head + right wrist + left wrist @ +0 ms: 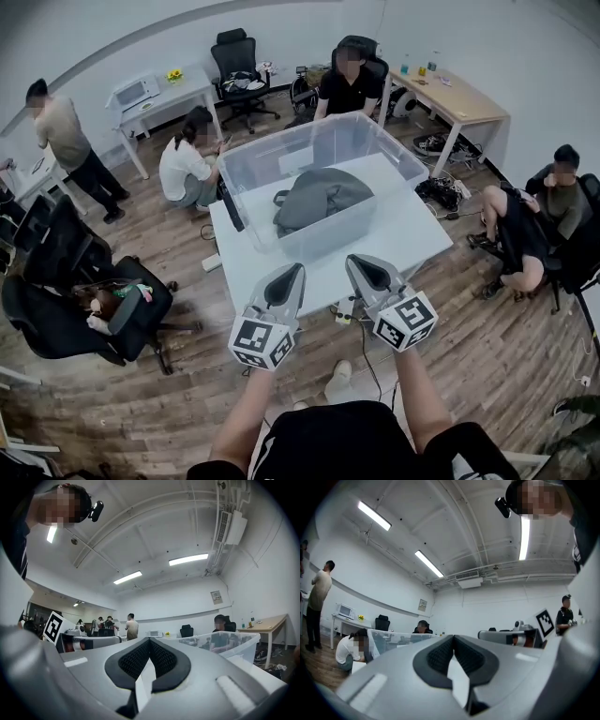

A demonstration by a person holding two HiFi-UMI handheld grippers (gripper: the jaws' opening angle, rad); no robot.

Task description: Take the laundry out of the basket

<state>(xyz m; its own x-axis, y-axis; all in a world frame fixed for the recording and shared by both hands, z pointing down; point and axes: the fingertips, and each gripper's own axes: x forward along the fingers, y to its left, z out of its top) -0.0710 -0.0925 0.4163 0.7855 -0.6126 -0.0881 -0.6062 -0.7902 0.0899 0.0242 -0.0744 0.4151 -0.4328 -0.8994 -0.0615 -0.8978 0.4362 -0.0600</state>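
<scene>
A clear plastic basket (246, 161) stands on a white table (403, 239), with a dark grey garment (319, 197) heaped inside it. My left gripper (293, 270) and right gripper (359, 263) hover side by side at the table's near edge, short of the basket, tips pointing toward it. Both have their jaws shut with nothing between them. In the left gripper view the left gripper (453, 637) sees the basket's rim (396, 635) at the left. From the right gripper view, past the right gripper (150, 641), the basket (234, 644) shows at the right.
Several people sit or stand around the table; one in black (349, 82) is just behind the basket. A black office chair (84, 305) stands at the left, a wooden desk (459, 98) at the back right. Cables and a power strip (345, 309) lie below the table edge.
</scene>
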